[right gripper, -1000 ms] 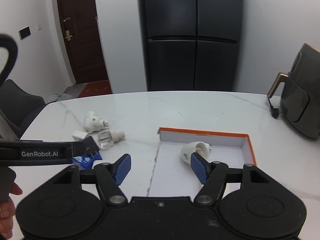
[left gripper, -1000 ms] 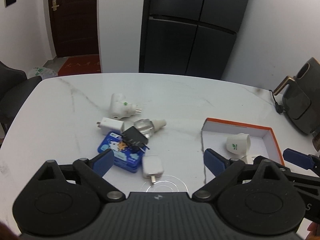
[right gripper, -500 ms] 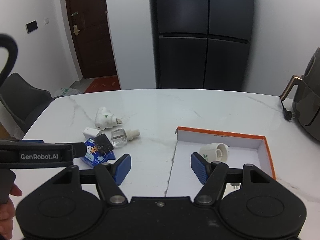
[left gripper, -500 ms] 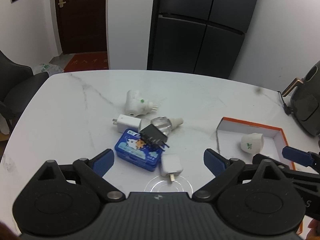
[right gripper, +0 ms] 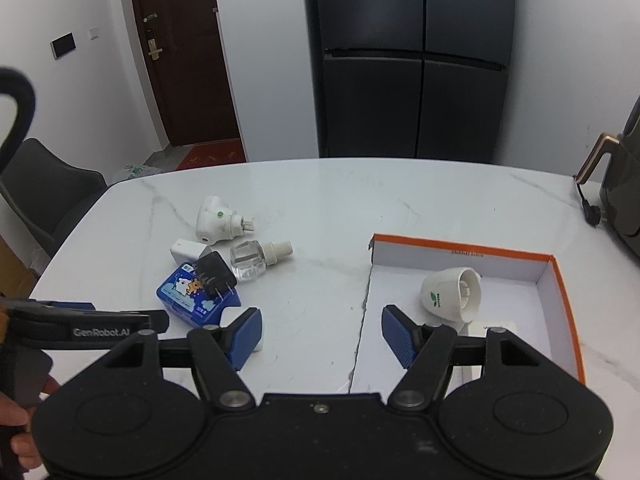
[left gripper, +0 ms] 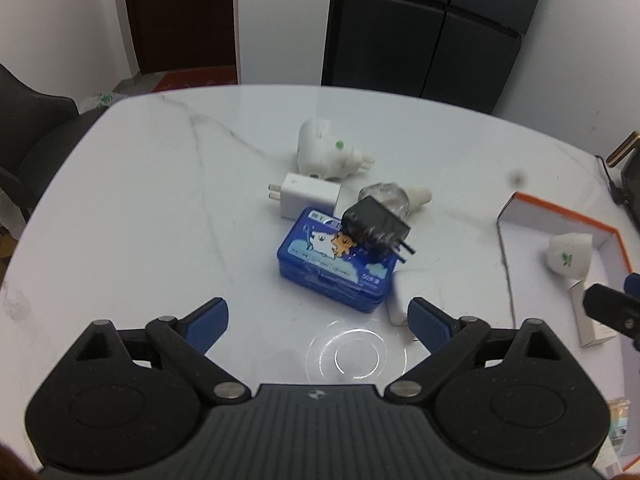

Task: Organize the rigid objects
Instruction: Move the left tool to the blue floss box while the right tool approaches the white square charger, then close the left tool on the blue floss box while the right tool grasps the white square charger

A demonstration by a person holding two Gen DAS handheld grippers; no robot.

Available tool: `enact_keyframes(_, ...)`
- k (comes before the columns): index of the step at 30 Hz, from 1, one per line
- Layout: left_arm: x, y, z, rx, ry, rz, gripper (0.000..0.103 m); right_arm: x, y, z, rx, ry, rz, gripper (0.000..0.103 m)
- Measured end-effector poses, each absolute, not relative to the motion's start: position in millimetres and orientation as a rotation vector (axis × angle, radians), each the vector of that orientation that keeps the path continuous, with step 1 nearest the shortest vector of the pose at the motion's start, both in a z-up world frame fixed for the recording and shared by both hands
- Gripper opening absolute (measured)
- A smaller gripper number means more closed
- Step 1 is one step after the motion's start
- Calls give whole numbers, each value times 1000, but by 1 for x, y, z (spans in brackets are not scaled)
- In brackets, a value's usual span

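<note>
Both grippers lowered closer to the marble table (left gripper: 120,200), left gripper (left gripper: 318,316) jaws wide apart and empty just short of the blue box (left gripper: 334,264), black charger (left gripper: 378,226) resting on it, right gripper (right gripper: 322,330) jaws apart and empty, white plug-in device (right gripper: 450,294) inside the orange-rimmed tray (right gripper: 560,280).

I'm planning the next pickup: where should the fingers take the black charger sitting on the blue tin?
Probably grip the black charger across its flat body sides, coming from above. It leans on the blue tin with prongs pointing down-right, so avoid those.
</note>
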State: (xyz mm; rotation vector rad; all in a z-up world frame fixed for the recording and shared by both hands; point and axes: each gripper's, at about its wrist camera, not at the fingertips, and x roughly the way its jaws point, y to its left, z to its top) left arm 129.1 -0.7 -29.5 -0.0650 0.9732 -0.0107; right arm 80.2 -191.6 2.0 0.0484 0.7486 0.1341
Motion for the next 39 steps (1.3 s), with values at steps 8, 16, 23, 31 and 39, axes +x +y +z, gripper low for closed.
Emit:
enact_keyframes(8,158,-10,-63,-31,991,-70,103,91,-190,-18,59,789,123,79)
enact_keyframes(16,192,-14,-83,9,942,-128,103,96,-198,-27,82,806,101,79)
enact_keyframes(23,192,-1,-89,-10,934,-177,95,99,-200,-29,88,807,91,79)
enact_keyframes(31,158,21,-83,-8,951,-153,93,107,-179,-38,74,818,148,79)
enact_keyframes(39,130,46,-86,5,942,-72,94,127,-140,-58,54,865,226,79)
